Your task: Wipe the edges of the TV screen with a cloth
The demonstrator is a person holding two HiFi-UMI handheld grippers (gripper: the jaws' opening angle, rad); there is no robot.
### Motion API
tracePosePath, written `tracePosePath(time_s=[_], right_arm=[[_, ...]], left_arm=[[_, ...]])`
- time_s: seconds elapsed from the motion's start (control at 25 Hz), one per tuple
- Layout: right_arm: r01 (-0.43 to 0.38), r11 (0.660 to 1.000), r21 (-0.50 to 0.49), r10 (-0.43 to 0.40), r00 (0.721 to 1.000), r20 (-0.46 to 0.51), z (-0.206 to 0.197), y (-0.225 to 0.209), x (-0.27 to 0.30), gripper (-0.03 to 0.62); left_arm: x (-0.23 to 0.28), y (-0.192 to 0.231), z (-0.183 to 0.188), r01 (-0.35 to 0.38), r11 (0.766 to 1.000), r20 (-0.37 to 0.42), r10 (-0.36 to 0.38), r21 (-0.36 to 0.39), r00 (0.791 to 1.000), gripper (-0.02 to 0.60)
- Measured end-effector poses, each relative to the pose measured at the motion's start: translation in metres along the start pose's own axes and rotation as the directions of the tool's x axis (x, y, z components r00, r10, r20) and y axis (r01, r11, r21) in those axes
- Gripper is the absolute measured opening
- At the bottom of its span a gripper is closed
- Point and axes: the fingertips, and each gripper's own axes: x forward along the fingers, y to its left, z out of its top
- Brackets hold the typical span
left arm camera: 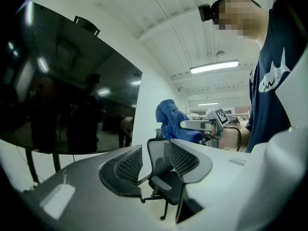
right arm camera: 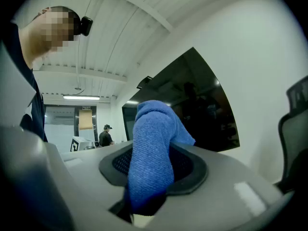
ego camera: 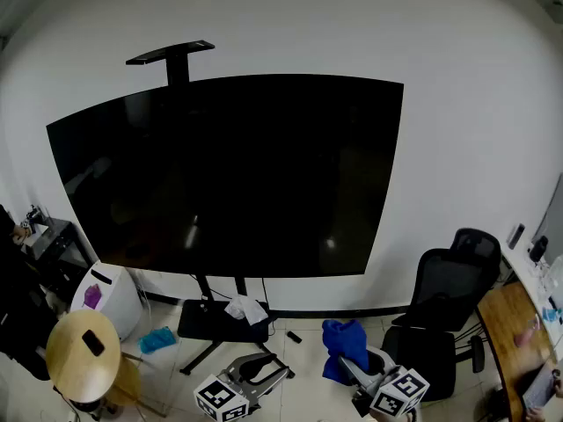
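Note:
The big black TV screen (ego camera: 229, 174) stands on a stand against the white wall, well above both grippers. At the bottom right of the head view my right gripper (ego camera: 350, 369) is shut on a blue cloth (ego camera: 341, 345). The right gripper view shows the cloth (right arm camera: 153, 158) bunched between the jaws, draping over them, with the TV (right arm camera: 202, 105) beyond. My left gripper (ego camera: 278, 367) sits low at centre, its jaws a little apart and empty. In the left gripper view the left gripper (left arm camera: 155, 154) frames a chair, with the cloth (left arm camera: 168, 119) and the TV (left arm camera: 62, 90) behind.
A black office chair (ego camera: 444, 297) stands at the right, a wooden desk (ego camera: 515, 323) beyond it. The TV stand's base (ego camera: 207, 322) carries a white rag (ego camera: 246, 308). At the left are a white appliance (ego camera: 110, 297) and a round wooden table (ego camera: 82, 350).

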Motion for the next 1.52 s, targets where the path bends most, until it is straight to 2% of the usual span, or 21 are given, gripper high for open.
tracePosePath(time_s=[0.12, 0.28, 0.52, 0.72, 0.88, 0.96, 1.08, 1.32, 1.52], right_arm=[[-0.017, 0.999, -0.027, 0.018, 0.999, 0.031, 0.028, -0.021, 0.006, 0.156], [-0.020, 0.993, -0.116, 0.028, 0.998, 0.061, 0.068, -0.046, 0.012, 0.156], [-0.028, 0.972, -0.234, 0.062, 0.988, 0.141, 0.152, -0.081, 0.025, 0.156], [-0.005, 0.935, -0.354, 0.079, 0.977, 0.196, 0.235, -0.114, 0.036, 0.156], [0.040, 0.879, -0.475, 0.080, 0.970, 0.228, 0.301, -0.146, 0.053, 0.156], [0.059, 0.861, -0.505, 0.076, 0.967, 0.241, 0.334, -0.163, 0.064, 0.156], [0.093, 0.864, -0.496, 0.060, 0.957, 0.283, 0.390, -0.194, 0.076, 0.156], [0.123, 0.906, -0.405, 0.037, 0.930, 0.366, 0.502, -0.253, 0.102, 0.156], [0.115, 0.928, -0.353, 0.018, 0.936, 0.351, 0.544, -0.279, 0.133, 0.156]], left_arm=[[0.020, 0.007, 0.015, -0.003, 0.999, -0.001, 0.003, 0.032, 1.000, 0.166], [0.044, 0.015, 0.045, -0.003, 0.996, 0.025, 0.001, 0.087, 1.000, 0.166], [0.083, 0.032, 0.098, -0.012, 0.980, 0.076, -0.002, 0.196, 0.997, 0.166], [0.125, 0.035, 0.160, 0.002, 0.953, 0.126, -0.043, 0.304, 0.991, 0.166], [0.167, 0.035, 0.215, 0.002, 0.924, 0.182, -0.077, 0.381, 0.980, 0.166], [0.188, 0.037, 0.239, 0.004, 0.909, 0.196, -0.094, 0.417, 0.976, 0.166], [0.220, 0.044, 0.267, 0.020, 0.897, 0.208, -0.124, 0.441, 0.970, 0.166], [0.265, 0.062, 0.321, -0.001, 0.888, 0.232, -0.119, 0.460, 0.965, 0.166], [0.296, 0.075, 0.347, -0.015, 0.891, 0.241, -0.107, 0.453, 0.965, 0.166]])
